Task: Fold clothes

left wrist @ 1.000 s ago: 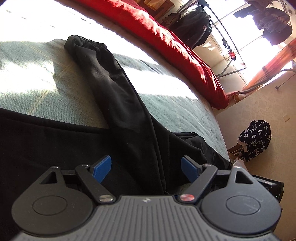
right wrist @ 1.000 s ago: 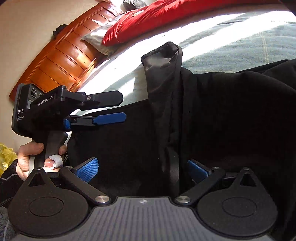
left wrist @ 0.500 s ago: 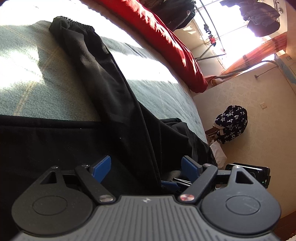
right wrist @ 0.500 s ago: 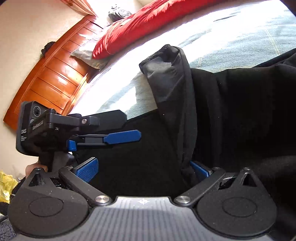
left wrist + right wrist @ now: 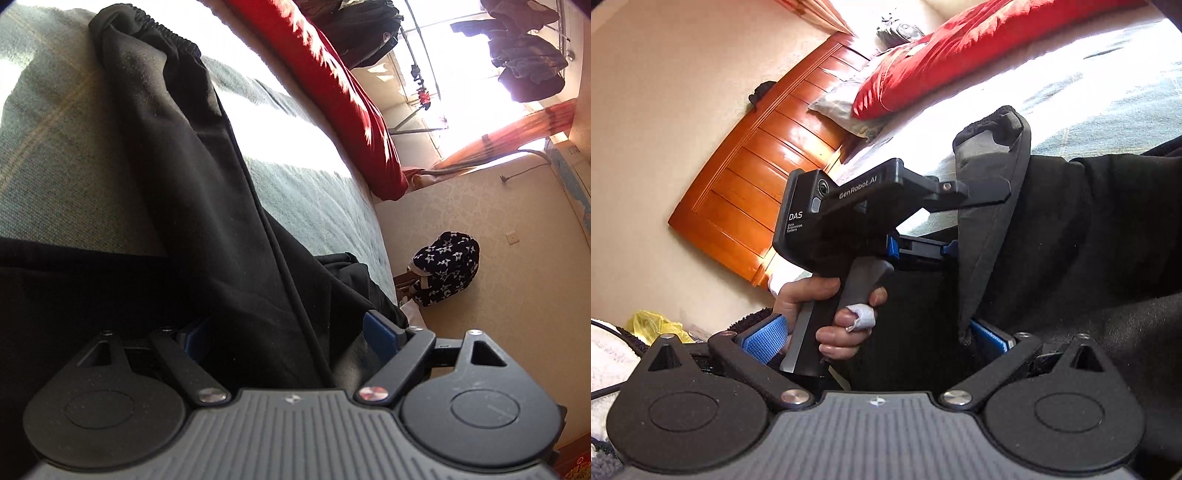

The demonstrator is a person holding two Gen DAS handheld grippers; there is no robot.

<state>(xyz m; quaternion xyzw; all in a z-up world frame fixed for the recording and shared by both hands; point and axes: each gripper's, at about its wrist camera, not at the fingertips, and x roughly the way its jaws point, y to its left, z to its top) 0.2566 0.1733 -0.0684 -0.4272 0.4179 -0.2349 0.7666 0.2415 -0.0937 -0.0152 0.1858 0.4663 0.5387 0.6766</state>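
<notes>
Both claws gape around the black trousers (image 5: 207,206), now closer than before.

**A:** what colours have we got? I see black trousers (image 5: 192,192) on a grey-green bedspread (image 5: 66,155) with faint pale check lines.

**B:** yep, plus a bright red quilt (image 5: 354,99) up at 12 o'clock, and an orange-brown slatted wooden headboard (image 5: 757,192). At 3 o'clock in the left view: a navy bag with white stars (image 5: 447,267). Gripper pads (image 5: 764,338) are blue, ribbed.
</notes>
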